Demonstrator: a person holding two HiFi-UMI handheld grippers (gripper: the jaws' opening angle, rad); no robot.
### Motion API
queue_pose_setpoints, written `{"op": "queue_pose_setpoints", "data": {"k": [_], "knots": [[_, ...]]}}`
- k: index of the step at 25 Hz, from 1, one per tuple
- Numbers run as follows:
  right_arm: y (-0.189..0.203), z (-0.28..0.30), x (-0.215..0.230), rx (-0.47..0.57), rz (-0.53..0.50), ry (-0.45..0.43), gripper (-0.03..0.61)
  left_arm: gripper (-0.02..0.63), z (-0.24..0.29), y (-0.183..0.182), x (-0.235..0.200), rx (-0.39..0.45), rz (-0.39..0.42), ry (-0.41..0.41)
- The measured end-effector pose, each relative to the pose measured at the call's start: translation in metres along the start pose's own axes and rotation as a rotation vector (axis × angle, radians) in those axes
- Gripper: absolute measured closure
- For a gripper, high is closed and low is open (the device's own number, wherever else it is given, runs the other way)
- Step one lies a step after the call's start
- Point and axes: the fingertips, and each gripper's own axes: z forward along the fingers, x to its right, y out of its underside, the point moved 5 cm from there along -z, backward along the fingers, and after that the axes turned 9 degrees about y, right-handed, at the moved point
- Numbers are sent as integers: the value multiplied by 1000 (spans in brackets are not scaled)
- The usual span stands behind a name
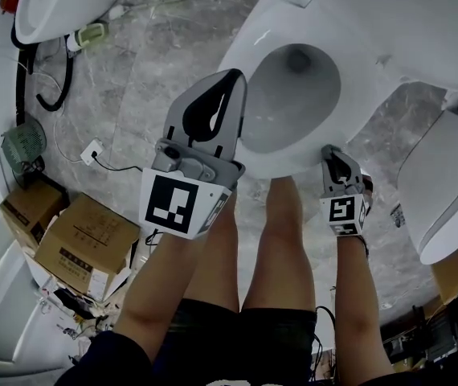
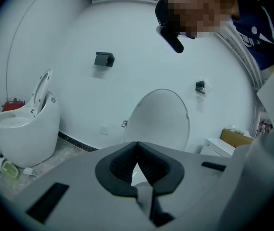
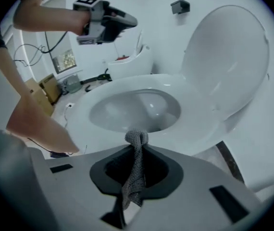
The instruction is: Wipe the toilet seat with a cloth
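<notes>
Grey cloth (image 3: 136,172) is pinched in our right gripper (image 3: 137,147) at the seat (image 3: 199,117) front; our left gripper (image 2: 137,146) is closed, empty; wiping seems hardly begun.

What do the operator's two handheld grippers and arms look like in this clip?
Both the left gripper and right gripper have grey plastic bodies, black ribbed jaw pads and a white cube with black square markers. Forearms are bare; the person wears dark shorts.

Grey left gripper (image 1: 231,77) and right gripper (image 1: 331,150), black-lined jaws, black-and-white marker cubes (image 1: 179,204); dark shorts (image 1: 241,330), dark short sleeve (image 1: 107,354).
</notes>
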Motion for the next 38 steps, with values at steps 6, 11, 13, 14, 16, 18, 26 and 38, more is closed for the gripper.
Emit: {"op": "queue_pose_setpoints", "data": {"k": [6,11,13,14,16,18,26,38], "knots": [[-33,37,16,-77,7,19,523,600,0,2,-2,-1,6,2],[-48,40,-82,-124,44,-197,525,600,-3,4,-3,-9,5,1],[-60,39,-119,-115,59,-272,525,600,-4,4,-5,-9,5,-2],[-65,38,-131,-107,61,-293,525,600,-5,4,-5,-10,5,-3],[-66,35,-139,-95,66,-305,525,600,-6,3,-7,-12,9,-2],[-57,29,-127,-90,63,-273,524,600,-9,1,-9,-12,14,-2],[-13,3,-25,-103,55,83,523,600,-23,-2,-26,14,-2,-31],[-99,58,-163,-133,282,-166,526,600,-41,1,-35,-9,7,-6]]}}
